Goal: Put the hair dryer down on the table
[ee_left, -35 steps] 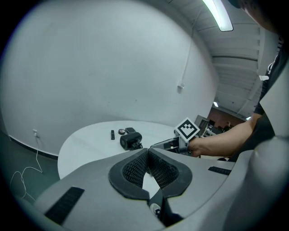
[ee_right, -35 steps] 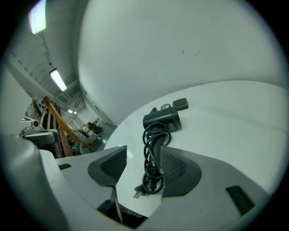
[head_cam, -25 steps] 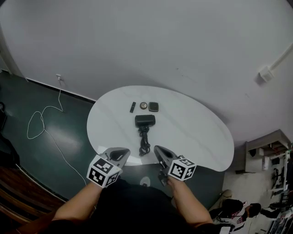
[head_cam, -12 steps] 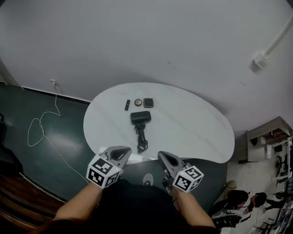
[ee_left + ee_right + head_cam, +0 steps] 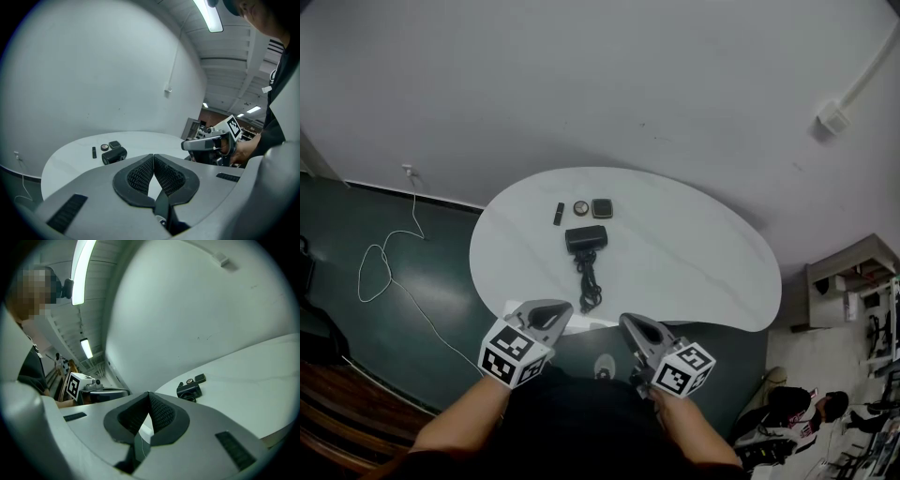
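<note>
The black hair dryer (image 5: 586, 239) lies on the white oval table (image 5: 694, 253), its dark cord (image 5: 590, 284) bunched toward the near edge. It also shows in the left gripper view as the dryer (image 5: 114, 155) and in the right gripper view as the dryer (image 5: 189, 390). My left gripper (image 5: 546, 314) hangs at the table's near edge, shut and empty, its pads meeting (image 5: 153, 157). To its right my right gripper (image 5: 636, 328) is level with it, also shut with nothing held (image 5: 149, 394). Both are well short of the dryer.
Behind the dryer lie a black stick (image 5: 559, 214), a small round thing (image 5: 580, 208) and a black square thing (image 5: 602, 208). A white cable (image 5: 384, 262) loops over the dark floor at left. A shelf unit (image 5: 853, 281) and people (image 5: 787, 422) are at right.
My right gripper has drawn back a little toward my body. The left gripper has hardly shifted, and the hair dryer lies as before.
</note>
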